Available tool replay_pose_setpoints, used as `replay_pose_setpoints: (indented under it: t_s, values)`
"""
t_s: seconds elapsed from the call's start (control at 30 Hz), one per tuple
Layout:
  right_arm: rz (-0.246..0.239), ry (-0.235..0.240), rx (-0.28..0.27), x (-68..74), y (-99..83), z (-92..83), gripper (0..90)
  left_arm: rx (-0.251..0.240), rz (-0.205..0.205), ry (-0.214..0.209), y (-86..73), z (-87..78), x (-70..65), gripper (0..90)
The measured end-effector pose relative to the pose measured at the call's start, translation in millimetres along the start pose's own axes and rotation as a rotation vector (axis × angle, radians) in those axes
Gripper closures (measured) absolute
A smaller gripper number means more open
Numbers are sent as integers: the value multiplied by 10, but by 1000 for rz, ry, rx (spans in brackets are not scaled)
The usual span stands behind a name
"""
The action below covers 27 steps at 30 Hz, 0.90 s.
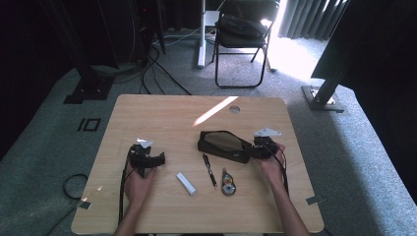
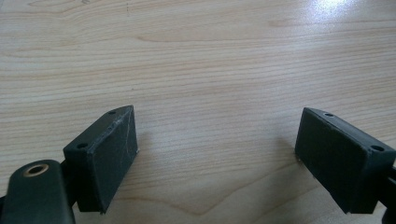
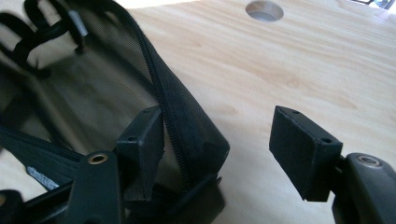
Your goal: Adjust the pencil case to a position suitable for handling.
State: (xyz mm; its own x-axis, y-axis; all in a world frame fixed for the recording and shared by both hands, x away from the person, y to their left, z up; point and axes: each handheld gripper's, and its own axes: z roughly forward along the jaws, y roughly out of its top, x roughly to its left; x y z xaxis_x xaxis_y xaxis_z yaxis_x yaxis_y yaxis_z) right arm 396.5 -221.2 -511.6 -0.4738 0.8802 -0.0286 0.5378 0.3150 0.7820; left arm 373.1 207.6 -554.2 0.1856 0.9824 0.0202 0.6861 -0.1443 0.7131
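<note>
A black mesh zip pouch (image 1: 222, 142) lies open at the table's middle right. My right gripper (image 1: 248, 151) is at its right end, open. In the right gripper view the pouch's zippered wall (image 3: 187, 126) stands between the jaws, with one pad (image 3: 140, 144) on the pouch's inner side and the other pad (image 3: 301, 149) out over bare wood. The right gripper (image 3: 217, 122) is not closed on the wall. My left gripper (image 1: 158, 159) rests at the table's left, open (image 2: 215, 140) over bare wood with nothing between its pads.
Near the front of the wooden table (image 1: 162, 113) lie a white stick-shaped thing (image 1: 187, 183), a dark pen (image 1: 210, 170) and a correction-tape dispenser (image 1: 227, 183). A round cable hole (image 1: 234, 109) sits near the far edge. A folding chair (image 1: 243, 39) stands beyond the table.
</note>
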Motion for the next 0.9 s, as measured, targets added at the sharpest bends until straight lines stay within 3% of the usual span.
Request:
replay_pose_setpoints:
  t_s: [0.17,0.37,0.43,0.67,0.77,0.9]
  values:
    - [-30,-21,2,-11,-147,-143,368,-1,0,0,0,0,0,133]
    - [-48,53,-12,-80,-258,-266,591,-1,0,0,0,0,0,133]
    - [-70,62,-10,-86,-280,-281,627,-1,0,0,0,0,0,133]
    - [-166,79,-11,-90,-324,-343,662,-1,0,0,0,0,0,133]
    - [-181,84,-10,-119,-350,-375,666,-1,0,0,0,0,0,133]
    - [-162,84,-10,-182,-381,-414,633,-1,0,0,0,0,0,133]
